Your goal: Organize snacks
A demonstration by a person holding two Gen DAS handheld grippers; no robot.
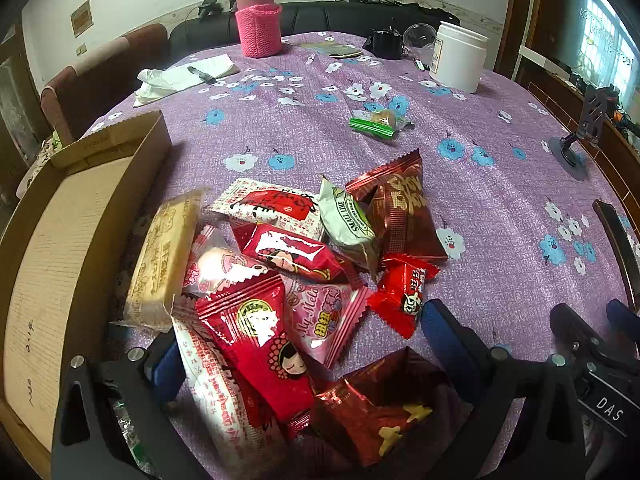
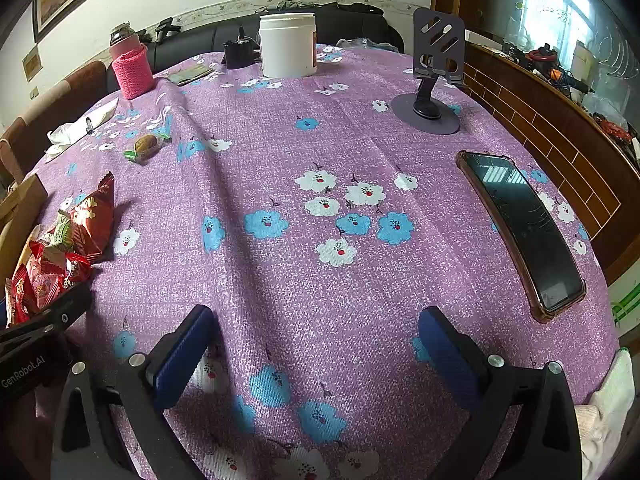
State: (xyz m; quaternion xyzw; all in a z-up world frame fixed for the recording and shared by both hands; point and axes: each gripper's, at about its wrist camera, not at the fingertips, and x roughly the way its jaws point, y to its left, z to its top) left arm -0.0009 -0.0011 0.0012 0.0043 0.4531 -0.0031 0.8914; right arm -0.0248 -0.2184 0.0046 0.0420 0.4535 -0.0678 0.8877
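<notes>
The snack pile (image 1: pixel 304 280) lies right under and ahead of my left gripper (image 1: pixel 308 360), whose jaws stand wide apart, straddling the nearest red packet (image 1: pixel 256 336) without gripping it. The open cardboard box (image 1: pixel 80 216) sits just left of that gripper, touching the pile's tan biscuit pack (image 1: pixel 164 256). I'd say the step is the first pick: I should close on one packet's crimped edge, not the heap, then lift clear before swinging left. One stray green-wrapped sweet (image 1: pixel 380 122) lies well ahead. My right gripper (image 2: pixel 316 356) hangs spread over bare cloth, the pile at its far left.
</notes>
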